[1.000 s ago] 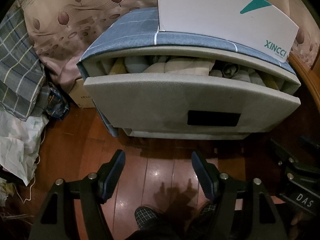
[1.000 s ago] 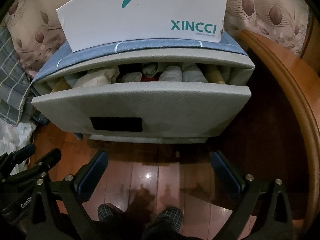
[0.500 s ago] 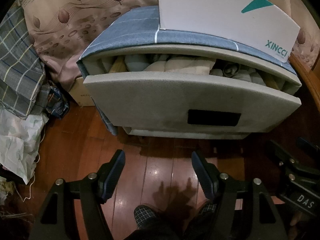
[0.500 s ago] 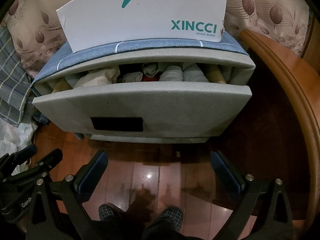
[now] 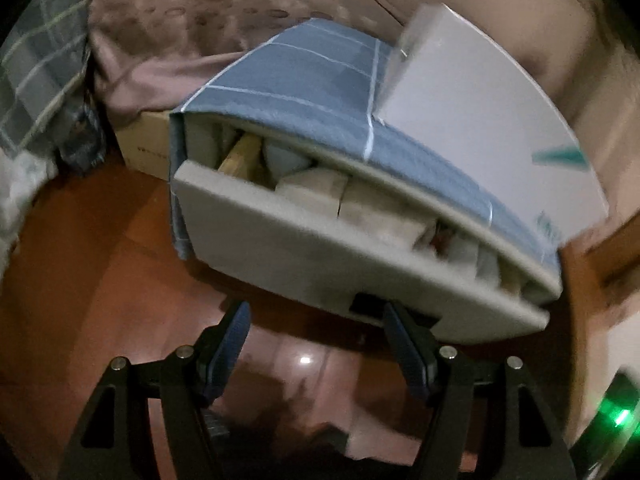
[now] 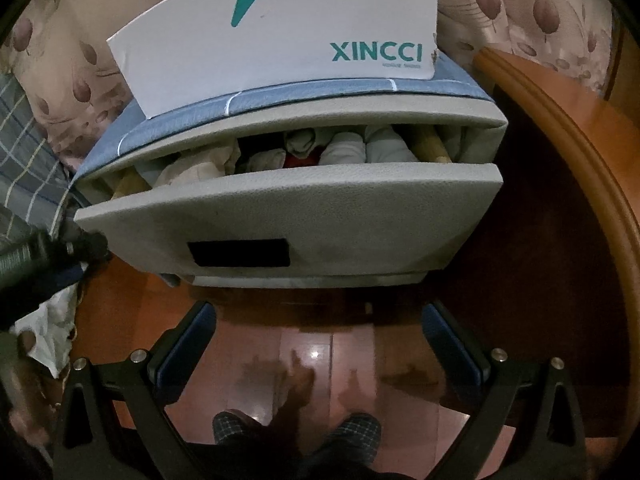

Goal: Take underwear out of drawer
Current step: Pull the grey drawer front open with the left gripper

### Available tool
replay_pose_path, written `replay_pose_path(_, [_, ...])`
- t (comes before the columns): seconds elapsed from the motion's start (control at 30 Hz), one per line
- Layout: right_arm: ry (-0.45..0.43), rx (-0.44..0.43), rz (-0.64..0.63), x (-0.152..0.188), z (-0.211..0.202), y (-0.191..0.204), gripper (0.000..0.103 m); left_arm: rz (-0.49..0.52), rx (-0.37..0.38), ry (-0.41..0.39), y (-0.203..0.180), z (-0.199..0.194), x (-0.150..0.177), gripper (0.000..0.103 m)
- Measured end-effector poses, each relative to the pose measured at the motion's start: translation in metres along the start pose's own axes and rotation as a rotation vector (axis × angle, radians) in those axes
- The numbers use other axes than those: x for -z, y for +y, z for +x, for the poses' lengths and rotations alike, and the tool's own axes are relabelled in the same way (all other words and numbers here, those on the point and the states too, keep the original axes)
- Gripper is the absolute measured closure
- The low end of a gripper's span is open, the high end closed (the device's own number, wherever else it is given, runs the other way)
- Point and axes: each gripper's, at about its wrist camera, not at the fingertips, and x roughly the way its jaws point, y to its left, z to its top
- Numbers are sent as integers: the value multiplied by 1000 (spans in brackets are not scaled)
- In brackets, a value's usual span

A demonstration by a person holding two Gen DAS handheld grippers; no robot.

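The grey drawer (image 6: 288,216) stands partly pulled out of its blue fabric cabinet (image 5: 320,92), rolled underwear (image 6: 344,152) packed inside. Reach over the front panel and pinch one roll. Left tongs (image 5: 316,336) and right tongs (image 6: 316,340) gape, empty, touching nothing.

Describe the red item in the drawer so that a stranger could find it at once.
Find the white XINCCI box on the blue-topped cabinet. Under it the grey drawer stands open, packed with rolled cloth. The red item lies near the middle, the only bright one among pale rolls.
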Motion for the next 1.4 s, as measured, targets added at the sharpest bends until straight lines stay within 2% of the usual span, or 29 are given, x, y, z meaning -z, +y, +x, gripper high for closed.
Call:
replay_pose_path(0.27, [6,-26,18,-1,0,-3,1,-25,-20,15,-2,24,-36,29])
replay_pose_path(0.4, [13,-33,23,-1,1,-4,1,-69,-37,27,5,36,-44,29])
replay_pose_path(0.5, [13,-35,27,-1,1,-5,1,-129,-23,41,14,45,-48,29])
replay_pose_path(0.7, [22,-37,25,-1,3,-4,1,-174,-44,62,24,64,-57,15])
replay_pose_path(0.83, [25,-34,24,-1,4,-3,1,-162,-29,61,28,72,-59,8])
replay_pose_path(1.07, [25,-26,19,-2,5,-2,1,-147,-27,58,28,70,-53,7])
replay_pose_path(1.4, [13,-21,28,-5,-1,-3,1,-123,-36,117,36,55,-29,7])
